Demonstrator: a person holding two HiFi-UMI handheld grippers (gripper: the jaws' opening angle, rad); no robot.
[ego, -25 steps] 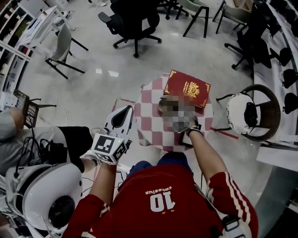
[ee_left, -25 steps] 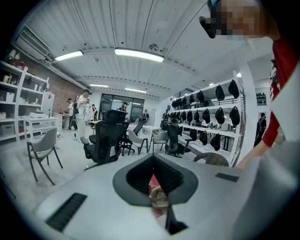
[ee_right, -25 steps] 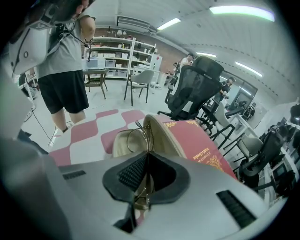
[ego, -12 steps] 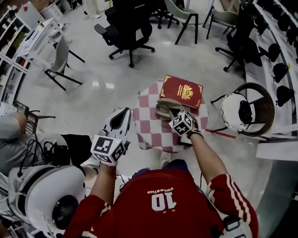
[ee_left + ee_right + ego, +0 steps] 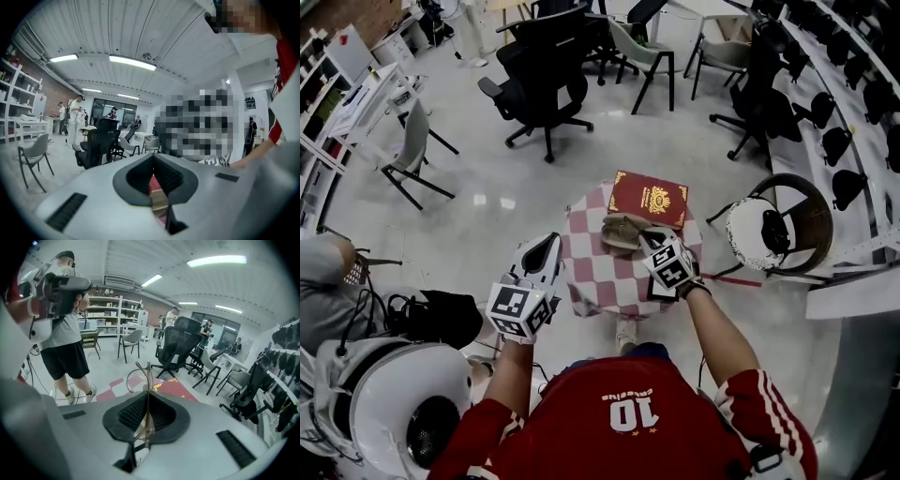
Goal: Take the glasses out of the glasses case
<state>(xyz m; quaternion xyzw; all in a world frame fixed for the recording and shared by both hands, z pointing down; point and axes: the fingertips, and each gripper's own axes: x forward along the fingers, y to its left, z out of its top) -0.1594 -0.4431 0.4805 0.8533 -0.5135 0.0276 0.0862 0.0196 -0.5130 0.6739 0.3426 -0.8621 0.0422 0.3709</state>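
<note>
Grippers, two: both white, hand-held, each carrying a cube with square markers.
- Right gripper (image 5: 649,239): over the near right part of the small round table with the red-and-white checked cloth (image 5: 598,281). Its jaws pinch one pair of thin metal-framed glasses (image 5: 147,380), which stand on edge between the pads with a round lens rising above them. The glasses are clear of the case.
- Left gripper (image 5: 553,240): off the table's left edge, over the floor. Its jaws are pressed together at the tips with nothing between them, and the book and case show through the slit below.

Items on the table, two:
- One tan soft glasses case (image 5: 622,232), at the far middle of the table, just left of the right gripper. Whether it lies open cannot be told.
- One dark red hardback book with gold ornament (image 5: 649,198), at the table's far edge, just behind the case.

Surroundings:
- One round wicker chair with a white cushion (image 5: 773,230), right of the table.
- Several black office chairs (image 5: 542,70), beyond the table.
- One grey chair (image 5: 412,150), far left of the table.
- One standing person in a grey shirt and black shorts (image 5: 65,345), seen past the table in the right gripper view.
</note>
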